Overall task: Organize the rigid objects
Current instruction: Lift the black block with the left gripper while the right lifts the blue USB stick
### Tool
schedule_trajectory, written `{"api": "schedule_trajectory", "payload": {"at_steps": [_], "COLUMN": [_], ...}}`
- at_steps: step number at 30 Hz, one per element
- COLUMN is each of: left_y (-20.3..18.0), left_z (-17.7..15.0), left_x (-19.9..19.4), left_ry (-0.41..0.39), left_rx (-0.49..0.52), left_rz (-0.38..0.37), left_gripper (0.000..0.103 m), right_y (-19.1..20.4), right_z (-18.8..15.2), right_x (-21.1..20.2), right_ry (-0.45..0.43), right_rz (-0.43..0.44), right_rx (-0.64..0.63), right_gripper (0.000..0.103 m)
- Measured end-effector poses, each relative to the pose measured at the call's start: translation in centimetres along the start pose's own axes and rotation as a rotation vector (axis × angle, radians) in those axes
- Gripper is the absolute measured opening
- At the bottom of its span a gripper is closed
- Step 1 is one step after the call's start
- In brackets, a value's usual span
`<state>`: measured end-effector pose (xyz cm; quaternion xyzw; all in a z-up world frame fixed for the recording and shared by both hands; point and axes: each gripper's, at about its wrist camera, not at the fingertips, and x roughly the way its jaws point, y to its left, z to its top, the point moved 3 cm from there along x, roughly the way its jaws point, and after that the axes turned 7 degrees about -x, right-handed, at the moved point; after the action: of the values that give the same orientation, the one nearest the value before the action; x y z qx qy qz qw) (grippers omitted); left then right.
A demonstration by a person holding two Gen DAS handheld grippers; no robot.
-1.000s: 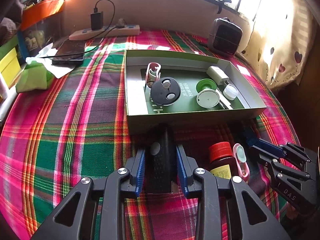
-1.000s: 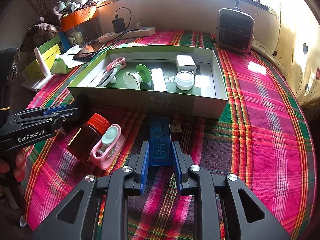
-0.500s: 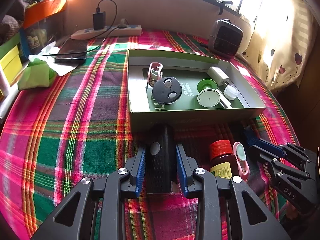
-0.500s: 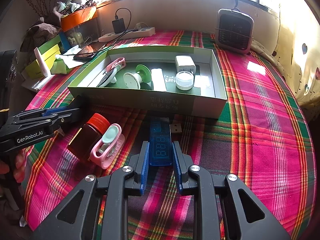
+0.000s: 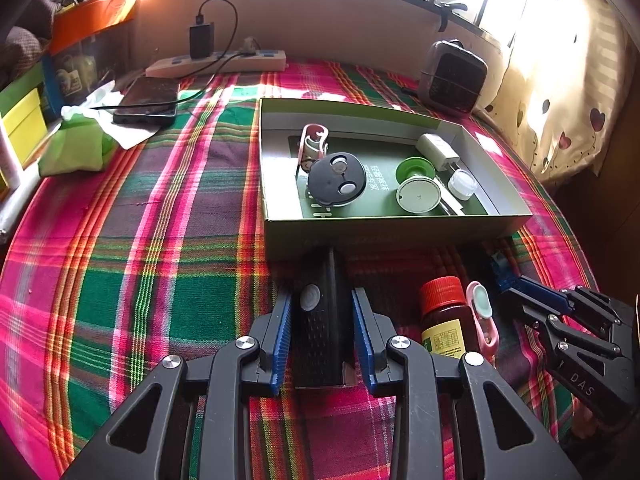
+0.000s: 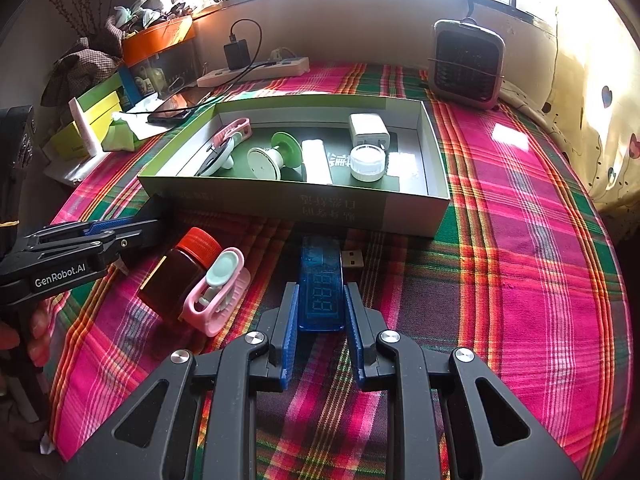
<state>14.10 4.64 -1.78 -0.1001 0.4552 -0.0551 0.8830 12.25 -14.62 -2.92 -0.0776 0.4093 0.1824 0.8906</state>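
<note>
Black device (image 5: 320, 316) and blue meter (image 6: 322, 284) remain clamped between unmoved fingers.

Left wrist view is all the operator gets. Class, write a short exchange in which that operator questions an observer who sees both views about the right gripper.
Operator: What is the right gripper doing?
Observer: It is shut on a blue USB meter that lies on the tablecloth.
Operator: Where is that meter relative to the green box?
Observer: Its far end lies close in front of the box's near wall.
Operator: Who holds my left gripper?
Observer: Fingertips of a hand show just below it.
</note>
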Motion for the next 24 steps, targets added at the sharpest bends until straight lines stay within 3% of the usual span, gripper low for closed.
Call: {"api": "schedule_trajectory", "payload": {"at_steps": [24], "left_y": [-0.2], "left_z": [-0.1], "left_x": [-1.1], "left_ry": [-0.025], "left_rx": [0.002], "left_rz": [-0.008], "left_gripper": [0.028], "right_y": [0.2], "right_z": [0.0], "right_x": [-0.9], "right_ry": [-0.022], "right_rz": [0.005], "right_rx": [0.009], "right_gripper": [0.023]}}
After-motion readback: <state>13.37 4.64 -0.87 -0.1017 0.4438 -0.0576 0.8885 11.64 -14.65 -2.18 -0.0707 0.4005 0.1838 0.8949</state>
